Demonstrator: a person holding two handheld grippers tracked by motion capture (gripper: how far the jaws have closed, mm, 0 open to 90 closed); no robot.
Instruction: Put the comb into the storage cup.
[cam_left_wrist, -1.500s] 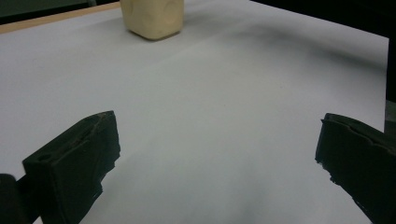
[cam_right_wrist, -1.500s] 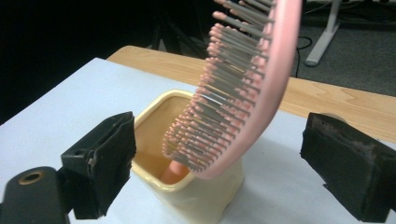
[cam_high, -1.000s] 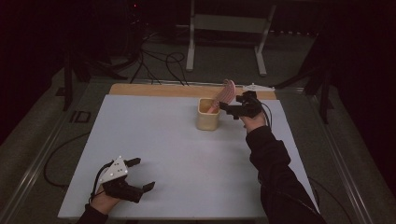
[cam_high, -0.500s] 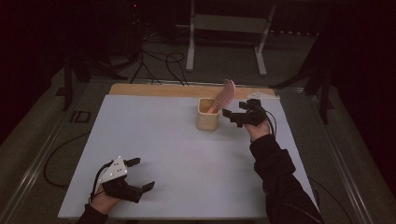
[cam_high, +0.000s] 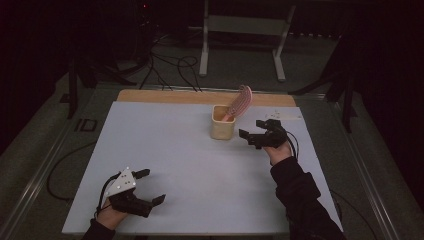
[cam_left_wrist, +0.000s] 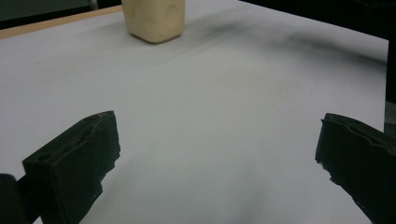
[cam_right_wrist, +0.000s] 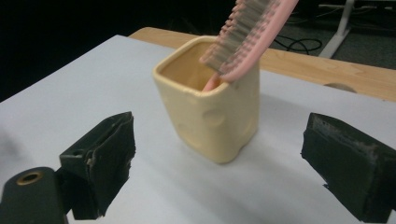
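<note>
A cream square cup (cam_high: 222, 123) (cam_right_wrist: 210, 114) (cam_left_wrist: 154, 18) stands near the far middle of the white table. A pink brush (cam_high: 239, 102) (cam_right_wrist: 247, 35) leans in it, bristle head up and tilted to the right. My right gripper (cam_high: 252, 135) (cam_right_wrist: 219, 163) is open just right of the cup, a short gap away, its jaws pointing at the cup with nothing between them. My left gripper (cam_high: 150, 186) (cam_left_wrist: 215, 158) rests open at the near left of the table, holding nothing.
The white table top (cam_high: 175, 150) has a wooden strip (cam_high: 165, 96) along its far edge. Cables (cam_high: 170, 65) and a metal stand (cam_high: 240, 30) sit on the dark floor beyond. A cable (cam_high: 55, 175) trails off the left side.
My right gripper has let go of the pink brush and pulled back toward the person, down and away from the cup. The brush stays leaning in the cup. The left gripper has not moved.
</note>
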